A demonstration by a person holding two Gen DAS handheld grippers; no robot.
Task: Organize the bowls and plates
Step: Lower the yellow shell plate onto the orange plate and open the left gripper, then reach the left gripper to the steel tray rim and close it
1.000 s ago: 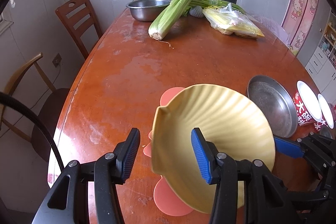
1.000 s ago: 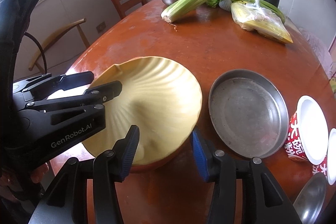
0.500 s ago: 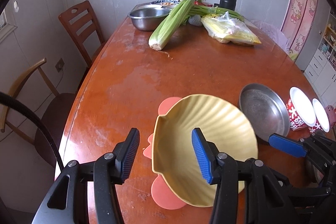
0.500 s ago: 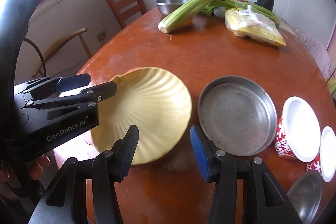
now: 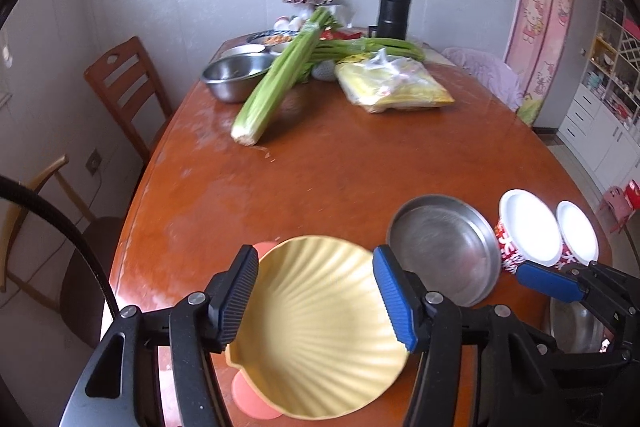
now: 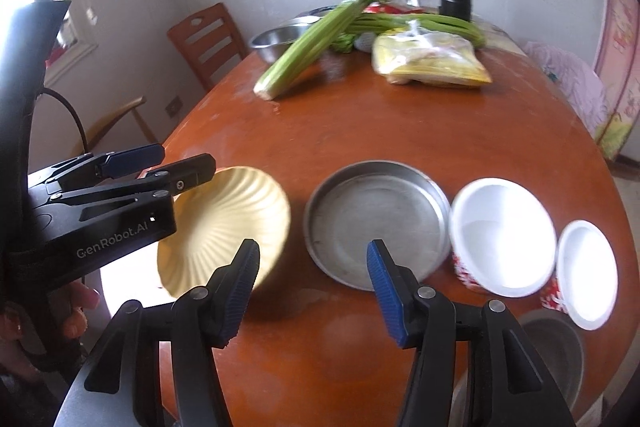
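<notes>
Left wrist view: the left claw [image 5: 316, 297] hangs above the yellow shell-shaped plate [image 5: 320, 331], its jaws parting and released. The plate shows in the gap between the black pad and the blue pad, but neither pad presses on it. The plate lies on a pink mat [image 5: 252, 397] on the brown surface [image 5: 320, 167], near its close edge. Just to the plate's right sits a round metal pan [image 5: 444, 251], and beyond that two red-and-white bowls [image 5: 530, 227] stand side by side. At the right edge the right claw [image 5: 548, 281] reaches in, only one blue pad clear to see. At the far end of the surface lie a celery bunch [image 5: 276, 83], a metal bowl [image 5: 234, 77], a yellow bag [image 5: 394, 87] and a black flask [image 5: 394, 5].

Right wrist view: the right claw [image 6: 308, 287] is also released, jaws parting, with nothing between them but bare surface [image 6: 380, 131]. It hangs over the gap between the yellow shell-shaped plate [image 6: 232, 223] and the round metal pan [image 6: 376, 223], touching neither. The left claw [image 6: 176, 165] enters from the left above the plate's far rim, a hand [image 6: 76, 311] gripping its handle. The two red-and-white bowls [image 6: 504, 237] stand to the pan's right.
</notes>
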